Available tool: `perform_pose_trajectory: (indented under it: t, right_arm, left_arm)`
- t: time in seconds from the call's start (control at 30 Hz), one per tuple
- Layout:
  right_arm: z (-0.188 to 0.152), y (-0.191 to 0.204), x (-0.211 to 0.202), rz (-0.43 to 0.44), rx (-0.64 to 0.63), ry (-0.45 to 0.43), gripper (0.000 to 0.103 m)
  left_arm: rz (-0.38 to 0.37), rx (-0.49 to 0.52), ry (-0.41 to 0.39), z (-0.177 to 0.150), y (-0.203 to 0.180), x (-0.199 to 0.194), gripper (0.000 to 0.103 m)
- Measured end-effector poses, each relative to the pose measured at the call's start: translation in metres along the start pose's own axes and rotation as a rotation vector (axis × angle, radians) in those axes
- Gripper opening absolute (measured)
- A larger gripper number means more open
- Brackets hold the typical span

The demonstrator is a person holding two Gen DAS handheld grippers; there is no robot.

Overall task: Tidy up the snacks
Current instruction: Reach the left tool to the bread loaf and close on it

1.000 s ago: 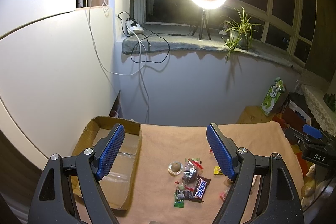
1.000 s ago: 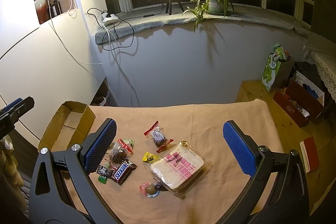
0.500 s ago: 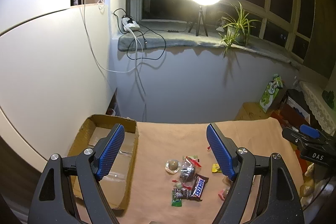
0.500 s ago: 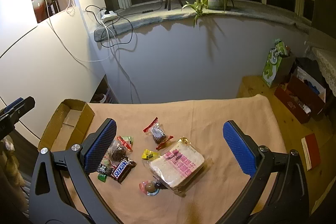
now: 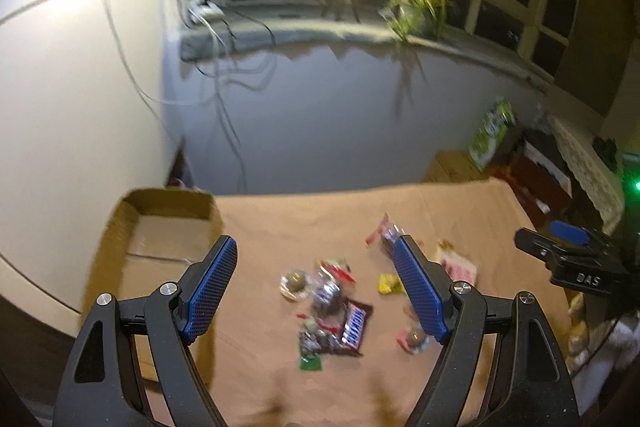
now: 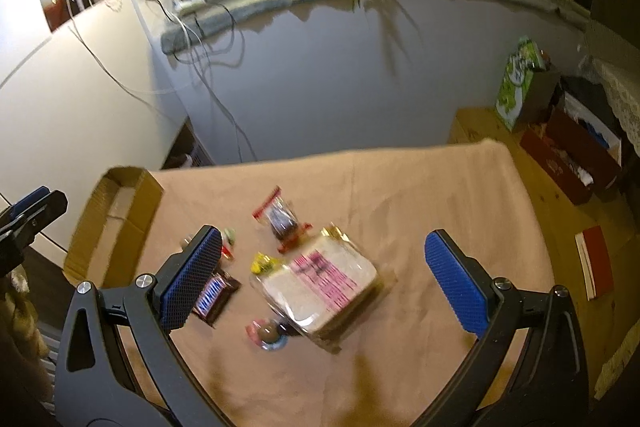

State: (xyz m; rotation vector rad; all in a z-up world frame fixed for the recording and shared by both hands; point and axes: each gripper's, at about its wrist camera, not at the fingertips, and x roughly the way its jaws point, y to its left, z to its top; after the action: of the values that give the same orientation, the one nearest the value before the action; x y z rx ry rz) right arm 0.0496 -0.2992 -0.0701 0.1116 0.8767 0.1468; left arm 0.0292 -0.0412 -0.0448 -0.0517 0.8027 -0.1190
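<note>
Since snacks lie loose mid-bench (image 6: 440, 187), both grippers hover spread and empty: left gripper (image 5: 316, 287) over Snickers bar (image 5: 354, 323), right gripper (image 6: 320, 279) over bread pack (image 6: 320, 279); cardboard box (image 5: 168, 227) waits at 10 o'clock.

Both grippers advanced over the table

Left gripper (image 5: 314, 281) and right gripper (image 6: 322, 277), jaws spread wide as before, have dipped toward the snacks (image 5: 334, 311); bread pack (image 6: 320, 285) now sits larger between the right fingers.

My two wrist views look steeply down past each claw from above; both share the Snickers bar (image 5: 355, 323) and cardboard box (image 6: 116, 211).
</note>
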Motion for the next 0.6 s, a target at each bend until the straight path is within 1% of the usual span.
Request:
perform_pose_trajectory:
  t: [0.1,0.2,0.3,0.33,0.37,0.47,0.53,0.57,0.6]
  right_arm:
    - [-0.009,-0.010,0.015,-0.015,0.006,0.071,0.103]
    - [-0.020,-0.021,0.030,-0.018,0.024,0.136,0.103]
    - [-0.031,-0.032,0.046,-0.001,0.065,0.203,0.103]
    - [-0.034,-0.038,0.052,0.015,0.089,0.226,0.103]
    - [-0.036,-0.040,0.055,0.024,0.105,0.241,0.103]
    - [-0.041,-0.047,0.064,0.041,0.138,0.273,0.103]
    - [-0.041,-0.050,0.070,0.054,0.152,0.290,0.099]
    - [-0.042,-0.051,0.075,0.062,0.158,0.302,0.097]
    - [-0.041,-0.052,0.080,0.066,0.162,0.311,0.094]
  left_arm:
    - [-0.043,0.031,0.069,-0.008,-0.012,0.018,0.081]
    - [-0.108,0.061,0.149,-0.014,-0.026,0.038,0.080]
    - [-0.156,0.099,0.217,-0.021,-0.042,0.057,0.078]
    - [-0.167,0.110,0.238,-0.023,-0.047,0.064,0.075]
    - [-0.178,0.116,0.256,-0.025,-0.051,0.070,0.073]
    - [-0.206,0.130,0.300,-0.029,-0.060,0.085,0.070]
    - [-0.218,0.139,0.324,-0.030,-0.067,0.094,0.068]
    - [-0.226,0.142,0.338,-0.031,-0.070,0.099,0.063]
    - [-0.236,0.143,0.352,-0.032,-0.071,0.104,0.062]
